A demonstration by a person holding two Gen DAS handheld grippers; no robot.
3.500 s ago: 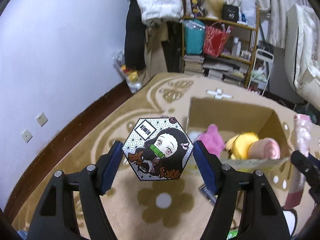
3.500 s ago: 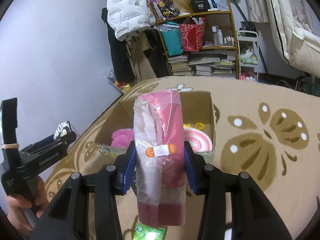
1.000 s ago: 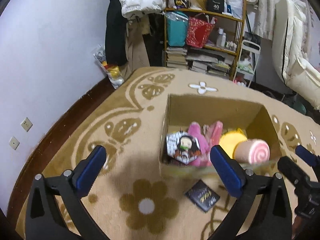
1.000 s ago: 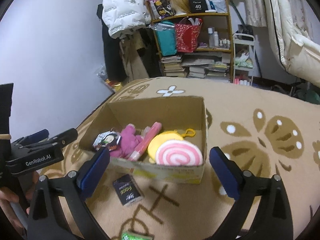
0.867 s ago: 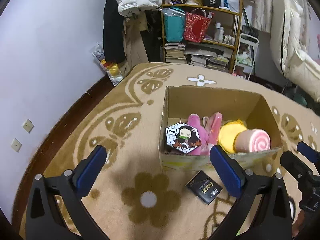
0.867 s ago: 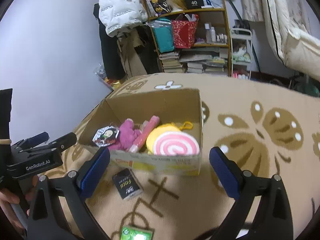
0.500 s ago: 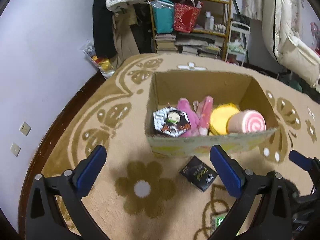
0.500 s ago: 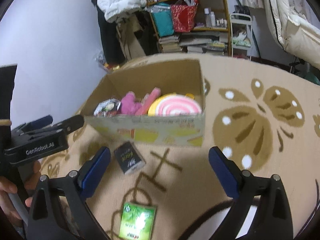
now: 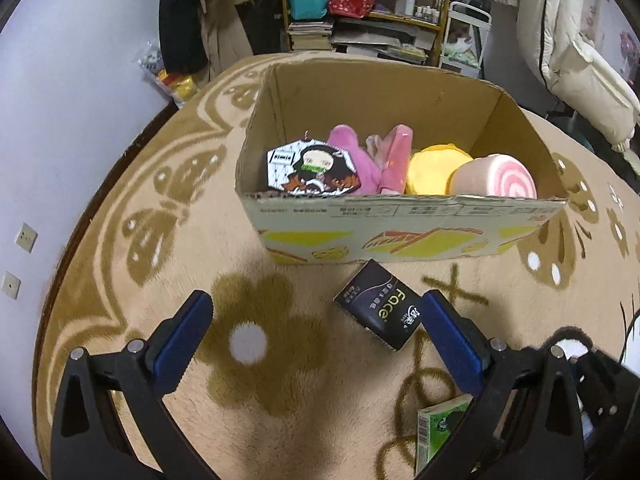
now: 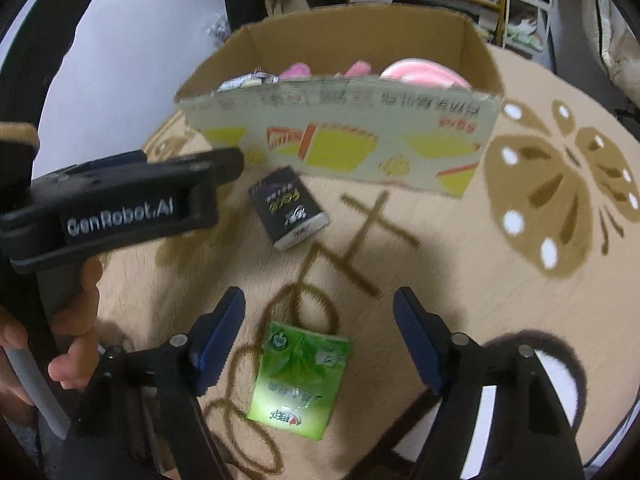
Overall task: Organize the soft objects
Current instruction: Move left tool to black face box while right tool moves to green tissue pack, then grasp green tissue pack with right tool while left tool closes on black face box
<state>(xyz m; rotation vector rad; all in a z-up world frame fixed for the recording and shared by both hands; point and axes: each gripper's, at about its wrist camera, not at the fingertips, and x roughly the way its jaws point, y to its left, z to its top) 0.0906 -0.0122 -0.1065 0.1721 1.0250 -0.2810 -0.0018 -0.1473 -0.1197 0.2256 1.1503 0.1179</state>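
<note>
A cardboard box (image 9: 400, 232) sits on the patterned rug and holds a hexagonal anime cushion (image 9: 312, 170), a pink plush (image 9: 352, 148), a pink pack (image 9: 394, 152), a yellow plush (image 9: 432, 168) and a pink swirl roll (image 9: 496, 178). A black tissue pack (image 9: 378, 310) lies in front of the box, just ahead of my open, empty left gripper (image 9: 316, 334). A green tissue pack (image 10: 298, 380) lies on the rug between the fingers of my open right gripper (image 10: 320, 340), not gripped. The box (image 10: 360, 140) and black pack (image 10: 288, 210) also show in the right wrist view.
The left gripper body (image 10: 120, 204) and the hand holding it fill the left of the right wrist view. A cluttered shelf (image 9: 384, 8) and hanging coats stand behind the box. A white padded chair (image 9: 580, 52) is at the far right.
Both grippers let go of the cushion and the pink pack, which now lie in the box. Both have since pulled back and dropped low toward the tissue packs on the rug.
</note>
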